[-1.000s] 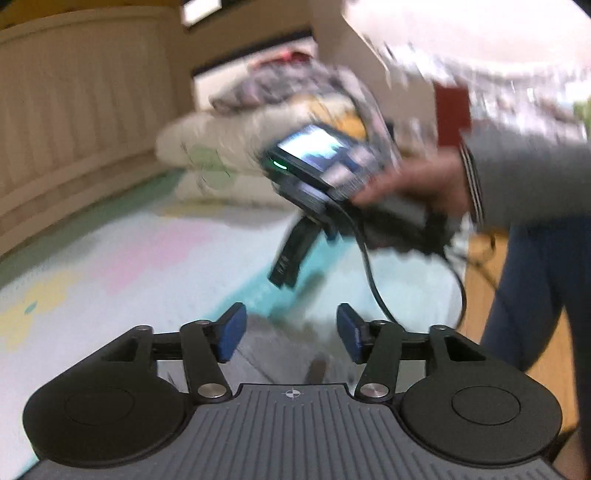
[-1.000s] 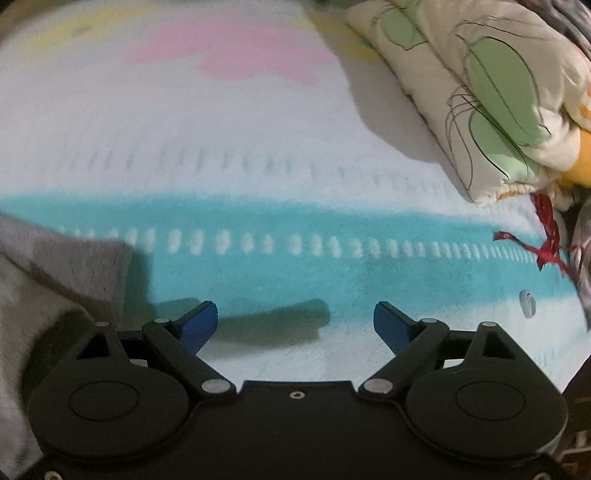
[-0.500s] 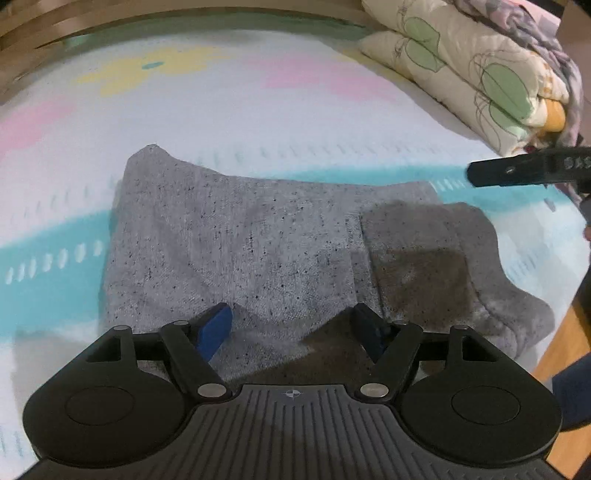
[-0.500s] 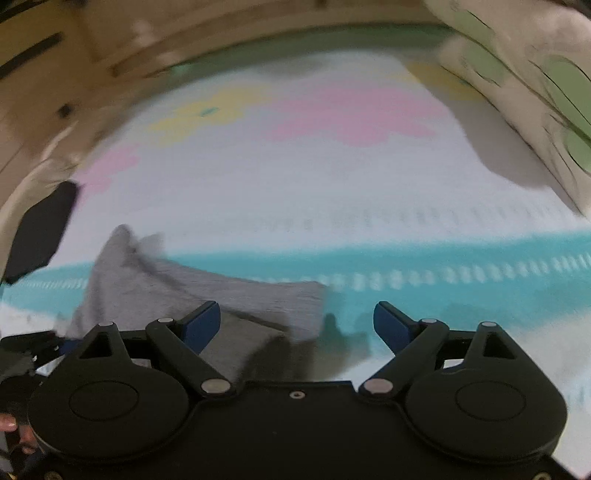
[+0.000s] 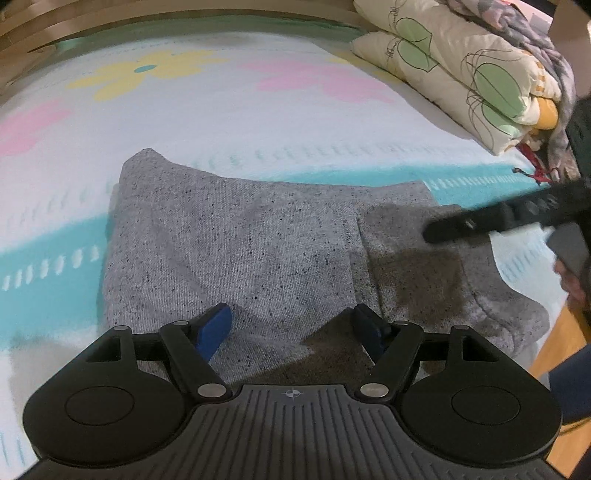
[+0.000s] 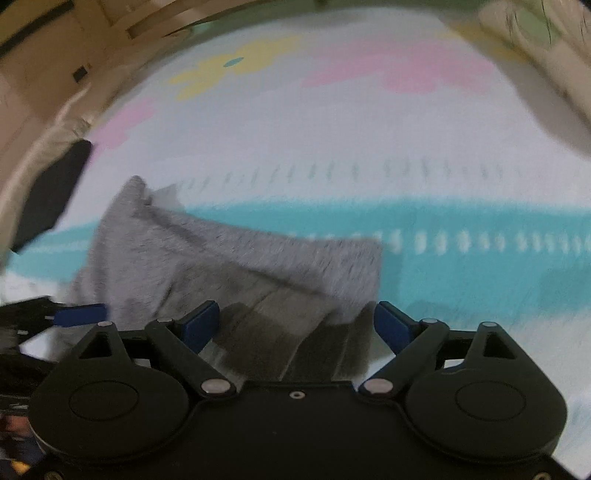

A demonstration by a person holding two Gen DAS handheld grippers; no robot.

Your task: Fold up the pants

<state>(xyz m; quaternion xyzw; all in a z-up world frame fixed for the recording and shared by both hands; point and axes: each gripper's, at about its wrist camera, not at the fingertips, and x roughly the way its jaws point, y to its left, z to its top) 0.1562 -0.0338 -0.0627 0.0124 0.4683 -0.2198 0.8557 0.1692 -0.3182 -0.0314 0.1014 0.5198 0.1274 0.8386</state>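
Note:
The grey speckled pants (image 5: 251, 251) lie folded into a compact stack on the flowered bedspread (image 5: 258, 110); they also show, blurred, in the right wrist view (image 6: 236, 266). My left gripper (image 5: 291, 330) is open and empty, just above the stack's near edge. My right gripper (image 6: 295, 323) is open and empty over the stack's right part. One of its fingers (image 5: 517, 218) reaches in from the right in the left wrist view. The left gripper's blue pad (image 6: 79, 314) shows at the left edge of the right wrist view.
Folded floral quilts (image 5: 461, 70) are piled at the bed's back right. A wooden headboard (image 5: 110, 18) curves along the far side. The bed's edge and orange floor (image 5: 565, 332) lie at the right. A dark object (image 6: 48, 199) sits at the left bed edge.
Both grippers swung down toward the folded pants. The right gripper moved left over the stack's right part, and its finger came further into the left wrist view.

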